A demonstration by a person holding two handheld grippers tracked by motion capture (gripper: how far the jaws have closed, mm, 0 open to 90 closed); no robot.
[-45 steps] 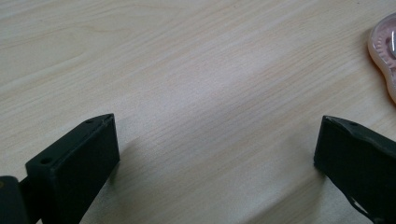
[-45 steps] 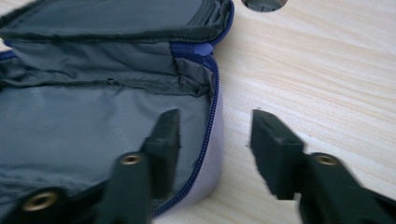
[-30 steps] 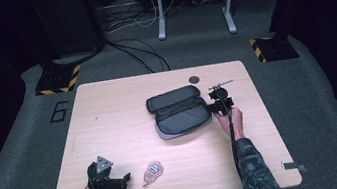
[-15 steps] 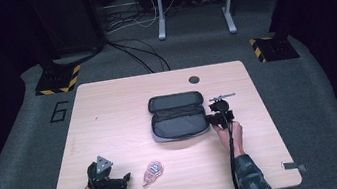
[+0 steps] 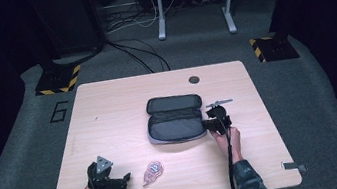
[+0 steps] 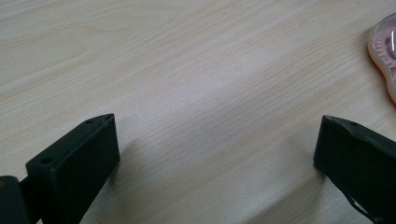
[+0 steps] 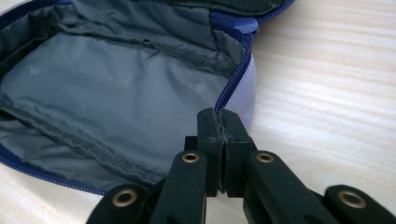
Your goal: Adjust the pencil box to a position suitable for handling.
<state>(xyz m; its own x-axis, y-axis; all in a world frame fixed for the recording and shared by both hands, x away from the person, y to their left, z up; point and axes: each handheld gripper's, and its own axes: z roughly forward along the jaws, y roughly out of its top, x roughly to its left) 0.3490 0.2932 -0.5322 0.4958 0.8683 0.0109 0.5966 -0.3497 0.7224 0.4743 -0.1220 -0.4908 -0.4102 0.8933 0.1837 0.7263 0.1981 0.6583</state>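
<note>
The left claw (image 5: pixel 124 180) is being rested wide open on the table (image 5: pixel 109 118), the pink coil (image 5: pixel 152 172) just to its right. Mid-table, the open pouch (image 5: pixel 175 125), lying crosswise, is being pinched at its right rim by the closed right claw (image 5: pixel 209 125).

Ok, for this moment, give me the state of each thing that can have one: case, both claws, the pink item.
Zip case: unzipped, lying open flat, nothing visible inside.
Right claw: shut on the case's zipper edge.
Left claw: open, nothing between its jaws, low over the table.
Pink item: lying flat, untouched.
</note>
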